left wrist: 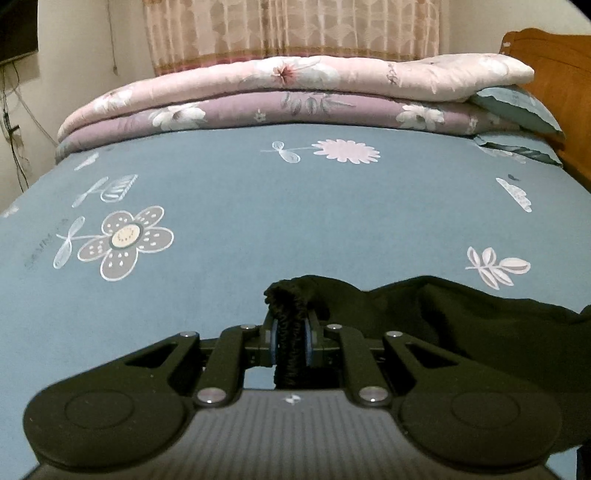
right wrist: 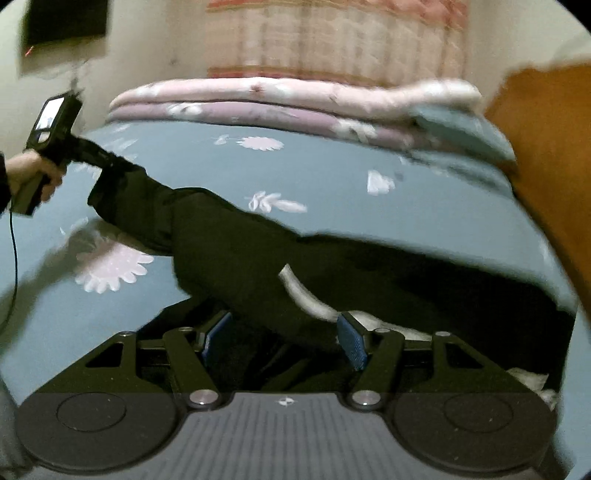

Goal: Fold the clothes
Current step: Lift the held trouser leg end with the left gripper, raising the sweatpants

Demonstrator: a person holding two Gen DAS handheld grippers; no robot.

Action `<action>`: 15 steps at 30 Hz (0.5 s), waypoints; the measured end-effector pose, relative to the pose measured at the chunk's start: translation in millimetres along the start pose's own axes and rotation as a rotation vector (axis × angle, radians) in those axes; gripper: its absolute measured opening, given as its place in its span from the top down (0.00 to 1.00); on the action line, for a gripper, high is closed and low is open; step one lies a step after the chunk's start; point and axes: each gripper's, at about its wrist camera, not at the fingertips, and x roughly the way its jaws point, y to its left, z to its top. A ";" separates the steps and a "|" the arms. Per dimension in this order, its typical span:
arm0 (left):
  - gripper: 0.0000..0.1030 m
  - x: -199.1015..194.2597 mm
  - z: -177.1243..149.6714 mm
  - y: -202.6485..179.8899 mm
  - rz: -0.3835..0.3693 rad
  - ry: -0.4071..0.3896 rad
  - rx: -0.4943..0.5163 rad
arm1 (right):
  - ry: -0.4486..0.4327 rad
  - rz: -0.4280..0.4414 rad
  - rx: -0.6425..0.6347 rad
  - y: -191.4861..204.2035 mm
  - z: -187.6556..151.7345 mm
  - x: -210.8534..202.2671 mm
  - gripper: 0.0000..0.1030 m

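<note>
A black garment lies stretched across the blue flowered bedsheet. My left gripper is shut on its ribbed black cuff, and the rest of the cloth trails off to the right. In the right wrist view that left gripper, held by a hand, lifts the sleeve end at far left. My right gripper stands open over the garment's body. Its blue pads are bare, with dark cloth lying between them. A white lining strip shows just ahead.
Folded pink and mauve flowered quilts are stacked along the far side of the bed, with a blue pillow beside them. A wooden headboard rises at right. A curtain and a wall with cables stand behind.
</note>
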 end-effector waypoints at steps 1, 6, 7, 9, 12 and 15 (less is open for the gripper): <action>0.89 0.9 -2.7 3.6 0.002 0.005 -0.001 | -0.003 -0.004 -0.047 -6.2 8.0 3.5 0.35; 0.89 7.6 -16.6 27.1 0.012 0.042 -0.034 | 0.028 0.009 -0.244 -38.3 46.4 46.0 0.35; 0.89 9.1 -18.9 30.6 0.013 0.047 -0.039 | 0.036 0.027 -0.277 -43.8 53.6 57.5 0.35; 0.89 12.1 -23.2 36.9 0.013 0.053 -0.047 | 0.058 0.072 -0.335 -55.5 66.5 83.3 0.35; 0.89 16.7 -29.9 46.2 0.011 0.066 -0.055 | 0.118 0.121 -0.392 -70.1 76.9 129.5 0.36; 0.89 18.3 -33.8 49.9 0.003 0.075 -0.044 | 0.210 0.175 -0.422 -80.1 82.1 177.6 0.38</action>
